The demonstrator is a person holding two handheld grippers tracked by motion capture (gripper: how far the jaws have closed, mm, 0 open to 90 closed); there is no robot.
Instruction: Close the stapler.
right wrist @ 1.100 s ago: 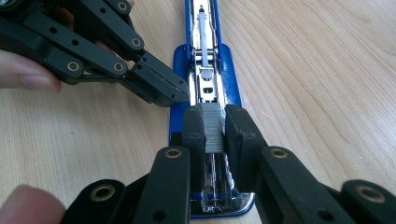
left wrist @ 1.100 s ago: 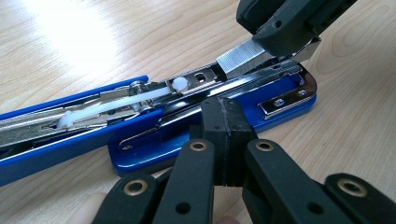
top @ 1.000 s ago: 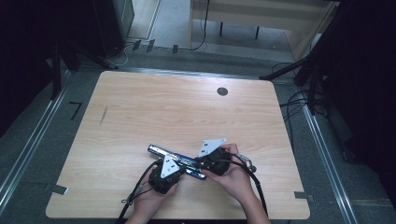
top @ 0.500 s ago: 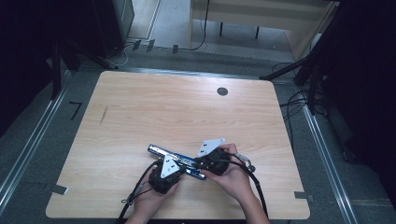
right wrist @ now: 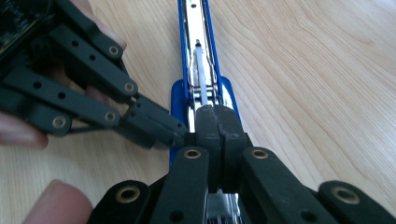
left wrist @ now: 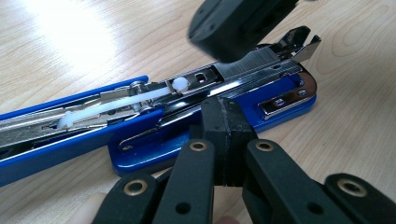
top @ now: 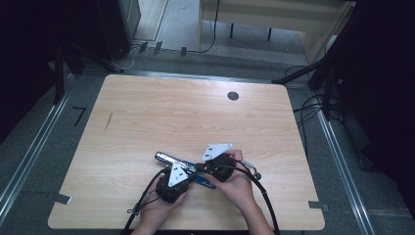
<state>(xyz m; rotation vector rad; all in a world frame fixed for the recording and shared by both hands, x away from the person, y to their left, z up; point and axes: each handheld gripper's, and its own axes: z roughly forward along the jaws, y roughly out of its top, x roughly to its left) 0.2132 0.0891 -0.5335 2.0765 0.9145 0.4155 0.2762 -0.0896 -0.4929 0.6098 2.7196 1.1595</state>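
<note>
Left gripper view: no legible txt on open blue stapler (left wrist: 201, 116).

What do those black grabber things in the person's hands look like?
Each gripper is black, built from flat bars joined by brass-coloured rivets, ending in two thick black jaws. The left gripper and the right gripper each carry a grey three-cornered plate dotted with small holes. A black cable trails from each towards the person. No sleeves show; the forearms are bare.
</note>
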